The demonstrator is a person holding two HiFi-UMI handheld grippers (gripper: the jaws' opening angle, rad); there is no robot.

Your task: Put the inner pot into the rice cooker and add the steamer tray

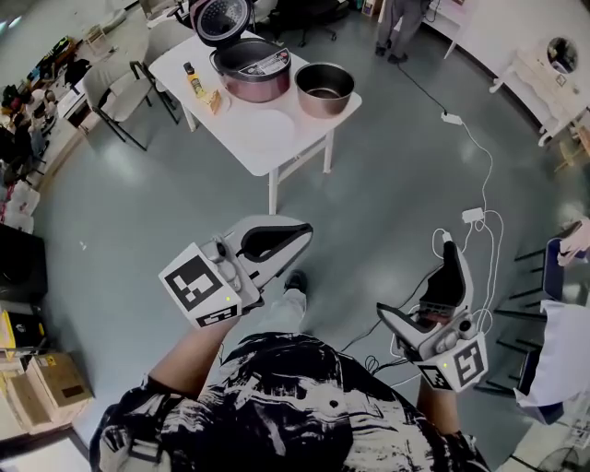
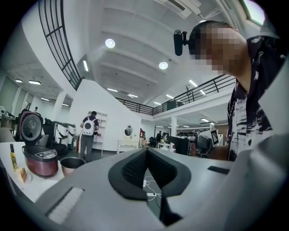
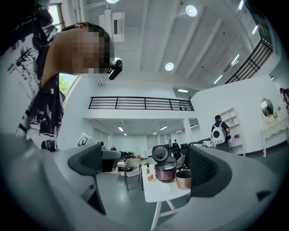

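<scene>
On a white table [image 1: 309,138] far ahead stands the dark red rice cooker [image 1: 251,69] with its lid [image 1: 221,18] up. The metal inner pot [image 1: 324,88] sits to its right, outside it. A white round tray [image 1: 260,129] lies in front. Both grippers hang low by the person's body, well short of the table. My left gripper [image 1: 304,230] is shut, pads touching, nothing held. My right gripper [image 1: 417,281] is open and empty. The right gripper view frames the cooker [image 3: 165,172] and the pot [image 3: 184,179] between its jaws. In the left gripper view the cooker [image 2: 40,160] and pot [image 2: 72,165] sit at the left.
A yellow bottle [image 1: 194,81] stands left of the cooker. A chair [image 1: 120,88] is beside the table's left end. White cables and a power strip [image 1: 475,217] lie on the grey floor at right. A person [image 1: 401,28] stands beyond the table. Cardboard boxes [image 1: 55,378] sit at lower left.
</scene>
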